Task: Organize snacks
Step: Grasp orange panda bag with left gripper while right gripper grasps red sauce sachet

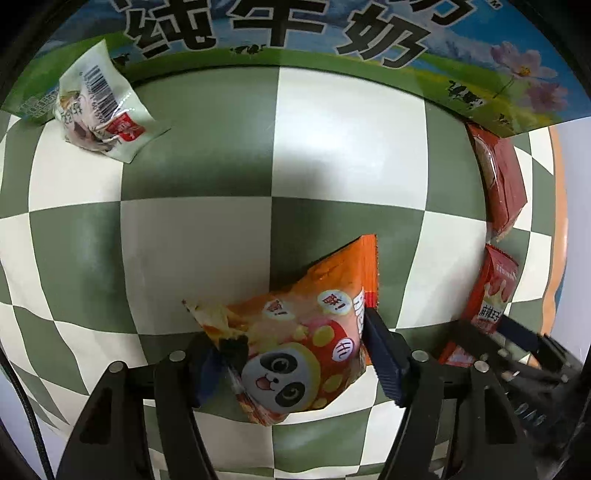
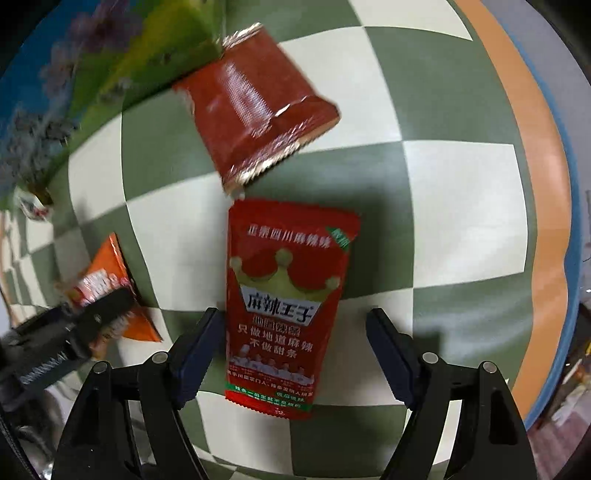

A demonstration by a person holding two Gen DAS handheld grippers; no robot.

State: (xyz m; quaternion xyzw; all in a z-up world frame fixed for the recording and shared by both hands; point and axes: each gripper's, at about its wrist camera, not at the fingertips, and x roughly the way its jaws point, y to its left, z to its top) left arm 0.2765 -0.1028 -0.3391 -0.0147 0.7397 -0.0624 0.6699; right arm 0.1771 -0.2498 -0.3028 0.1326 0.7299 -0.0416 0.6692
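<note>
My left gripper (image 1: 299, 339) has its fingers on both sides of an orange panda snack bag (image 1: 306, 332), touching it. My right gripper (image 2: 293, 325) is open around the lower half of a red crown-printed spicy snack packet (image 2: 288, 306) that lies flat on the checked cloth. A dark red packet (image 2: 255, 107) lies just beyond it. A white barcode packet (image 1: 99, 107) lies at the far left against the milk carton box (image 1: 280, 33). The left gripper and orange bag show at left in the right wrist view (image 2: 110, 291).
The green-and-white checked cloth (image 1: 199, 240) covers the table. The milk box (image 2: 74, 85) stands along the far edge. An orange and blue table rim (image 2: 546, 206) runs down the right. The right gripper shows at lower right in the left wrist view (image 1: 517, 347).
</note>
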